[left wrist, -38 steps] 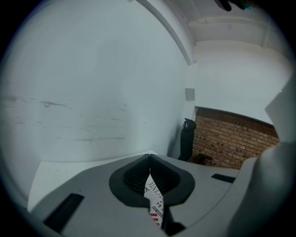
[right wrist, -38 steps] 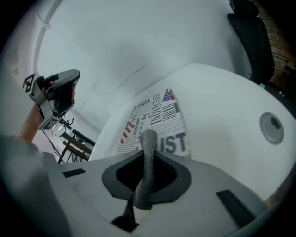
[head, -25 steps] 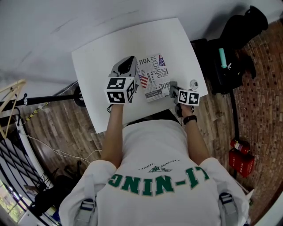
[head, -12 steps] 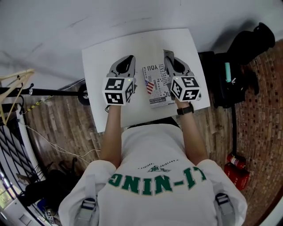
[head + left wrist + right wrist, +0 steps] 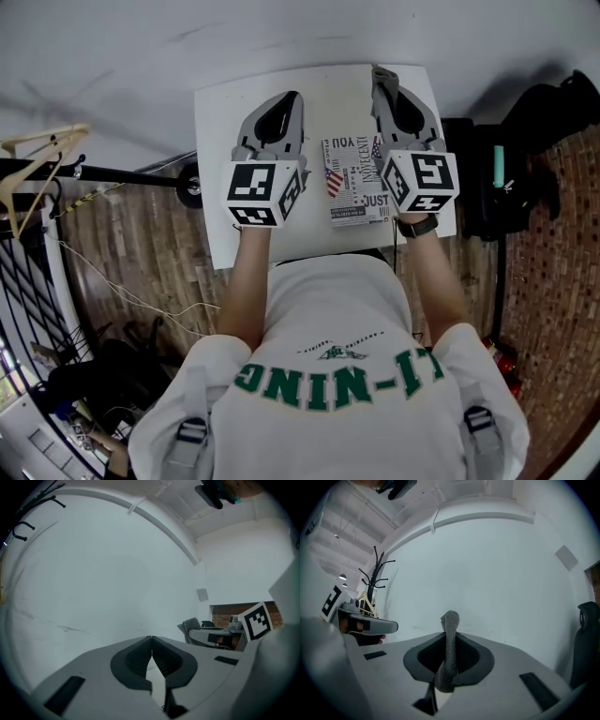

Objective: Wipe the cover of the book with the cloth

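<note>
The book [image 5: 354, 183] lies flat on the near part of the white surface [image 5: 220, 122], its long axis running near to far, between the two tools as seen from the head view. The right gripper [image 5: 451, 637] is clamped on a strip of grey knitted cloth [image 5: 446, 667], which sticks out past its tips. It points at the far wall [image 5: 497, 573], not down. The book sits below it and just to its left, so this hand looks the nearer one and would have to tip downward. The left gripper [image 5: 151, 644] has its jaws together on nothing, left of the book.
</note>
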Available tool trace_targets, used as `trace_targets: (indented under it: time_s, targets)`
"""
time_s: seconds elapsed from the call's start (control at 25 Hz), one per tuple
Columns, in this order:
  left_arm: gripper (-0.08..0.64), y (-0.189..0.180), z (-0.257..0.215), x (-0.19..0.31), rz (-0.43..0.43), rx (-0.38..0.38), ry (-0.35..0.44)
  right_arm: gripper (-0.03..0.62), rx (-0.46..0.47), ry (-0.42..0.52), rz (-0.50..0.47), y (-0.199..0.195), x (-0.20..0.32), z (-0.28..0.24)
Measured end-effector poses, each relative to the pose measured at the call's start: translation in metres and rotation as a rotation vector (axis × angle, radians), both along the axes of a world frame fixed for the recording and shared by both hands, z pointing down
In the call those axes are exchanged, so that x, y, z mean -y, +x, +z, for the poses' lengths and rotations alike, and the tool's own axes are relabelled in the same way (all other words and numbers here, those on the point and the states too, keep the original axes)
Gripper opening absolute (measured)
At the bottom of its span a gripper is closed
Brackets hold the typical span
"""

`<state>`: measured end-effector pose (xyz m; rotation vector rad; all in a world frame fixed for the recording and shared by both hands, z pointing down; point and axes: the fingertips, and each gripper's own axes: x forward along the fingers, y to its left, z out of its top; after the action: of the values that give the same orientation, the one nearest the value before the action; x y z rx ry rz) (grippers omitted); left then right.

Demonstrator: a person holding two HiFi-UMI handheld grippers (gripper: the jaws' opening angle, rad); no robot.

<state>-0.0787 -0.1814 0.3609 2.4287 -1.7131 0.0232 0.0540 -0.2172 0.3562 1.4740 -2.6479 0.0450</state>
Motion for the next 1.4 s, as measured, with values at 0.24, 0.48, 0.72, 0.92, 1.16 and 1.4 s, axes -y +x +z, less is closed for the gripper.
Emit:
trace_targets:
  time_s: [0.24, 0.48, 0.72, 0.92, 1.16, 1.4]
  targets:
    - [0.008, 0.001, 0.017, 0.004, 0.008, -0.002, -0.020, 0.046, -0.038, -0.021, 0.005, 0.002, 0.008, 0.010]
    - [0.008, 0.010, 0.032, 0.001, 0.037, 0.001, -0.046, 0.044, -0.095, -0.066, -0.025, 0.000, 0.000, 0.033]
    - [0.008, 0.017, 0.040, 0.000, 0.030, 0.005, -0.050, 0.044, -0.090, -0.067, 0.011, 0.007, -0.007, 0.041]
    - [0.008, 0.005, 0.039, 0.004, -0.007, 0.006, -0.040, 0.044, -0.086, -0.063, 0.024, -0.005, -0.004, 0.041]
    - [0.008, -0.002, 0.039, 0.014, -0.020, 0.004, -0.032, 0.044, -0.088, -0.043, 0.038, -0.018, 0.004, 0.039]
    - [0.008, -0.018, 0.047, 0.036, -0.069, 0.015, -0.040, 0.044, -0.090, -0.028, 0.072, -0.028, 0.026, 0.042]
